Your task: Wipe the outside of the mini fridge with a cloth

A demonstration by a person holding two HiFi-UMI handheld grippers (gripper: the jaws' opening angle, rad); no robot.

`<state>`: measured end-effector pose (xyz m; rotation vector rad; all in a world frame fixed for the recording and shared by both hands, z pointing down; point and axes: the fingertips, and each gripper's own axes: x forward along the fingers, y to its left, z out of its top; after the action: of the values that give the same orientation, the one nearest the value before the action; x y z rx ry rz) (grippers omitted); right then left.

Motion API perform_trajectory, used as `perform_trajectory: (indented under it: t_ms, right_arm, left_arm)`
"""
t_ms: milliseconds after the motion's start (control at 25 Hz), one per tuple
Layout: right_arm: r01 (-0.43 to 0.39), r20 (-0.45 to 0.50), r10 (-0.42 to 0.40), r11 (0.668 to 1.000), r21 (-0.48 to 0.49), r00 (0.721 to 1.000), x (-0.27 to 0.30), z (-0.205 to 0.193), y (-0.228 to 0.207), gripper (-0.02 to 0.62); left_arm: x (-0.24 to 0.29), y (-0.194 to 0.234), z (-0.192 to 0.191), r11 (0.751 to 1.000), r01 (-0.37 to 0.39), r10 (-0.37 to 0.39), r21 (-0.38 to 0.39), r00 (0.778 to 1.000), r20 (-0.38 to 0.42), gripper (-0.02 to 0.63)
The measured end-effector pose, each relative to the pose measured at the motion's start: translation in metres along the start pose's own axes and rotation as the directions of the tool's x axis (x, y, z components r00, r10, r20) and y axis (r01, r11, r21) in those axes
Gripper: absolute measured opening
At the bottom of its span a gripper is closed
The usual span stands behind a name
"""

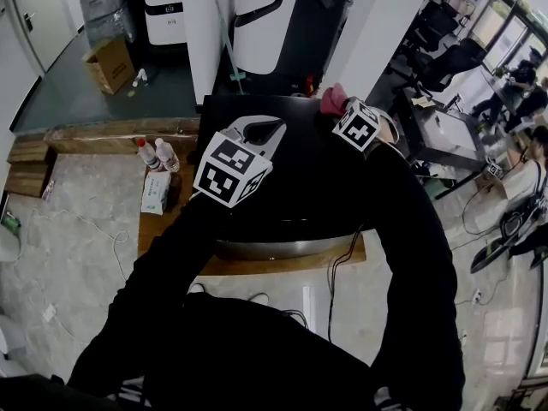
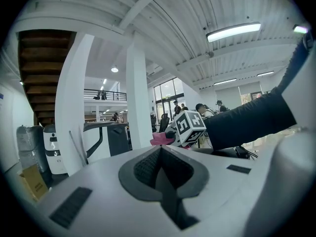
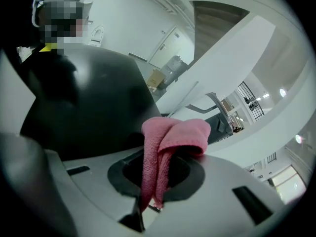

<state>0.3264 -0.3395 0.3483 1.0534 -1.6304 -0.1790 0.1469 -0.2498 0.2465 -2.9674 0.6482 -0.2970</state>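
Over the glossy black top of the mini fridge (image 1: 295, 199), we worked with a tool in each black-sleeved arm. The right gripper (image 3: 160, 157) had its jaws pinched tight on a pink cloth (image 3: 174, 135), a soft woven rag that folded into a rounded hump above the dark jaw pads. In the head view it sat at the far right corner of the fridge top, and we could not tell whether it touched the surface. The left gripper (image 2: 160, 152) had its ribbed jaws pressed together on nothing, above the far left part of the top. The boxy fridge stood on a wooden desk (image 1: 158, 229), with two plastic bottles (image 1: 167, 155) upright near the desk's far left corner.
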Motion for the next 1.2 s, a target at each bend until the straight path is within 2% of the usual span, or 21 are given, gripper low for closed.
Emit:
perform_trajectory:
  t_ms: [200,320,520,760,1040,1200]
  right_arm:
    - [0.048,-0.033,-0.047,0.999,0.016,0.998,-0.007,-0.027,-0.014,0.054]
    - [0.074,0.014,-0.075,0.996,0.053,0.997,-0.021,-0.022,-0.016,0.054]
    - [0.081,0.177,-0.092,0.994,0.071,0.980,-0.083,0.043,0.009,0.054]
    - [-0.058,0.352,0.005,0.989,0.140,0.936,-0.145,0.129,0.074,0.054]
    - [-0.155,0.410,0.083,0.977,0.145,0.908,-0.151,0.224,0.163,0.055]
    - [-0.210,0.404,0.147,0.971,0.117,0.903,-0.139,0.256,0.206,0.055]
  left_arm:
    - [-0.002,-0.008,0.004,1.000,-0.025,0.025,0.004,1.000,0.003,0.006]
    - [-0.013,-0.008,0.009,0.999,-0.044,0.044,0.002,0.999,0.017,0.006]
    - [-0.058,-0.001,0.020,0.998,-0.067,0.067,0.008,0.996,0.066,0.006]
    - [-0.123,0.009,0.017,0.997,-0.073,0.074,-0.011,0.992,0.105,0.006]
    - [-0.184,0.027,-0.019,0.996,-0.073,0.078,-0.057,0.992,0.102,0.006]
    - [-0.201,0.027,-0.038,0.995,-0.069,0.074,-0.076,0.994,0.076,0.006]
